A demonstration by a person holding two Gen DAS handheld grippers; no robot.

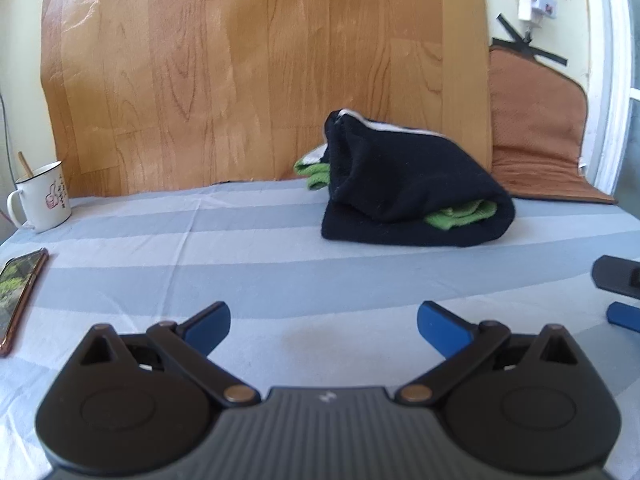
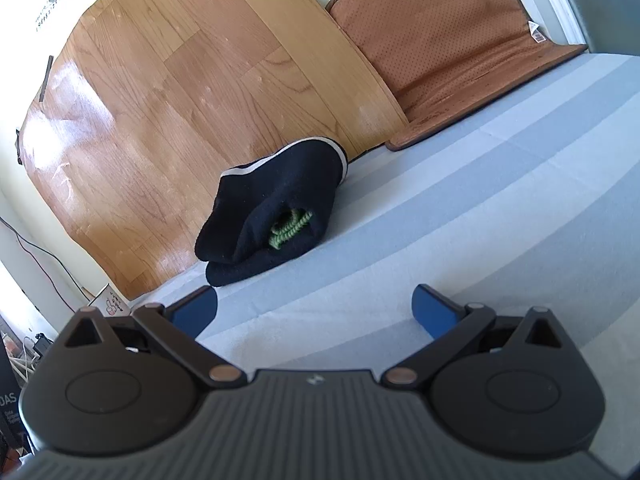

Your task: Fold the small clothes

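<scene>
Folded dark navy garment is lying on the striped surface against the wood-pattern backing sheet, with a green cloth tucked inside; its long axis is running left-right in the left wrist view, the rolled open end with green showing is pointing right, toward the brown mat. Left gripper is hovering near the front of the surface, fingers spread wide, holding nothing. Right gripper is doing likewise, fingers fully apart and empty, garment well ahead of both; a mug and phone are sitting far left.
</scene>
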